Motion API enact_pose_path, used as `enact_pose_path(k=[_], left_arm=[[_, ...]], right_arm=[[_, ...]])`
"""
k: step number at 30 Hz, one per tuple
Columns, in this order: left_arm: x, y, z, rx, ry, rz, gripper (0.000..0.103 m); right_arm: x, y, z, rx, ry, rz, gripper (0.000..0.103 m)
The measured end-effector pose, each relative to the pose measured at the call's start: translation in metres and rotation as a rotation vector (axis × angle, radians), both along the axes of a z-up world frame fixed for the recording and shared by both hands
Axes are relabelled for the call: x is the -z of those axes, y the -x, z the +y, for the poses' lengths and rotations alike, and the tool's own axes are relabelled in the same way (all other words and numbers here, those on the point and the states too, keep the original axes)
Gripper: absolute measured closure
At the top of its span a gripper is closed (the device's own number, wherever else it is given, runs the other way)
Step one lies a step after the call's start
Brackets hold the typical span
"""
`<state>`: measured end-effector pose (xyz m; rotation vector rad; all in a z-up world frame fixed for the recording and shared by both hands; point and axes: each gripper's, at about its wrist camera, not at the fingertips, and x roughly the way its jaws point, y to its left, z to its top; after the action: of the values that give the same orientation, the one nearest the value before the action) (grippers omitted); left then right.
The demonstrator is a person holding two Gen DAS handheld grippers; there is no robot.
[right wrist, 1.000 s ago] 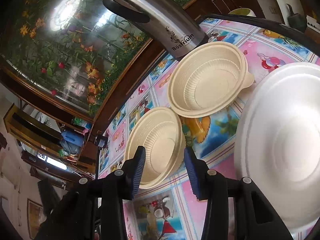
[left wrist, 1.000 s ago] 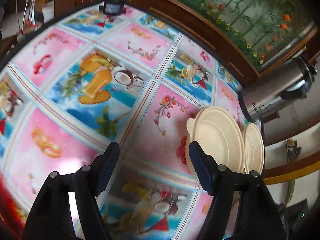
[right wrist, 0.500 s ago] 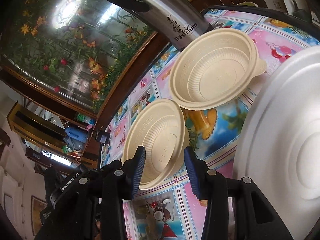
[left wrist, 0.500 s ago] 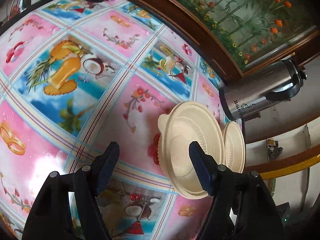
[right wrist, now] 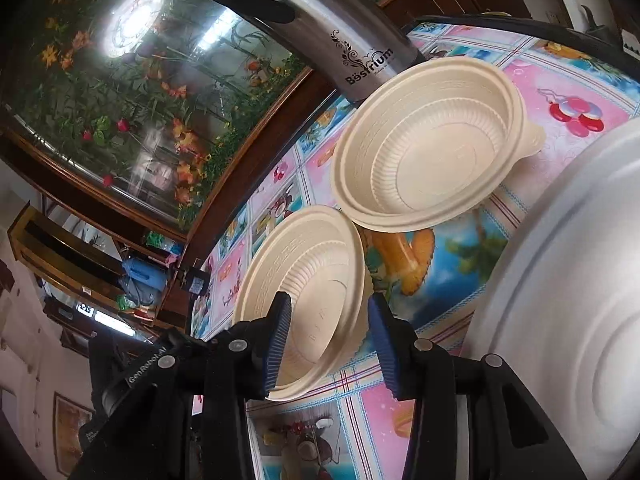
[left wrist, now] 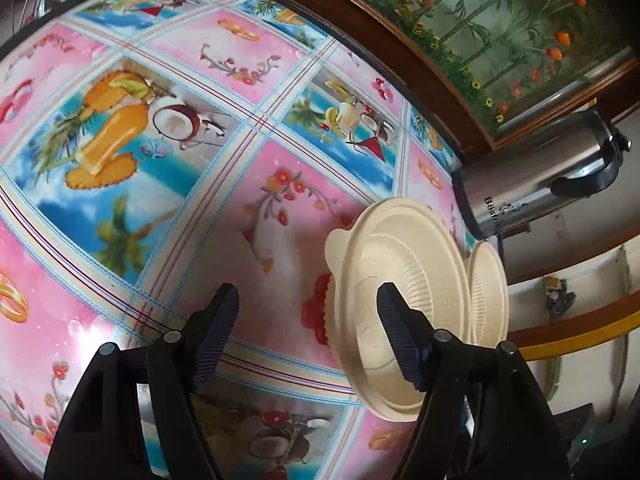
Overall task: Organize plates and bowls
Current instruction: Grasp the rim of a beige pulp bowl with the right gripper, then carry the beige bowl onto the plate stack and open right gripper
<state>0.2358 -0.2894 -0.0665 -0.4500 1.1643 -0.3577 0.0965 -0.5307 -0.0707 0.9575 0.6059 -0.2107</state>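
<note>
Two cream ribbed bowls stand on the picture-print tablecloth. In the left wrist view the nearer bowl (left wrist: 400,280) partly hides the farther bowl (left wrist: 490,288). My left gripper (left wrist: 308,312) is open and its jaws are closing; its right finger overlaps the nearer bowl, and the pads are not pressing on it. In the right wrist view the near bowl (right wrist: 316,276) has its rim between the fingers of my right gripper (right wrist: 329,312), whose jaws are closing with gaps still showing. The far bowl (right wrist: 432,148) lies beyond. A white plate (right wrist: 560,320) fills the right side.
A steel thermos jug (right wrist: 320,28) stands behind the bowls near the table's edge, also in the left wrist view as the jug (left wrist: 532,184). A glass-fronted cabinet with flowers (left wrist: 500,20) backs the table. The other black gripper body (right wrist: 132,376) shows at lower left.
The left gripper has come closer to the bowls, which now look larger and nearer its right finger. In the right view the near bowl and white plate loom larger, and the other gripper has appeared.
</note>
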Motion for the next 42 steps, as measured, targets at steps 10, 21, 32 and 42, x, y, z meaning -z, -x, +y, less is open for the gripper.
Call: enact_pose_path(k=[10, 21, 32, 42], left_arm=[[0.003, 0.007, -0.005, 0.057, -0.044, -0.016, 0.094], [-0.011, 0.027, 0.013, 0.075, -0.073, -0.027, 0.093], [-0.037, 0.090, 0.044, 0.118, -0.093, -0.076, 0.093], [-0.075, 0.172, 0.120, 0.098, -0.126, -0.191, 0.091]], right_arm=[[-0.002, 0.006, -0.001, -0.009, -0.009, -0.024, 0.091], [-0.006, 0.009, 0.006, -0.066, -0.068, -0.019, 0.095], [-0.018, 0.065, 0.035, -0.105, -0.071, -0.036, 0.095], [-0.050, 0.128, 0.094, -0.211, -0.047, -0.076, 0.095]])
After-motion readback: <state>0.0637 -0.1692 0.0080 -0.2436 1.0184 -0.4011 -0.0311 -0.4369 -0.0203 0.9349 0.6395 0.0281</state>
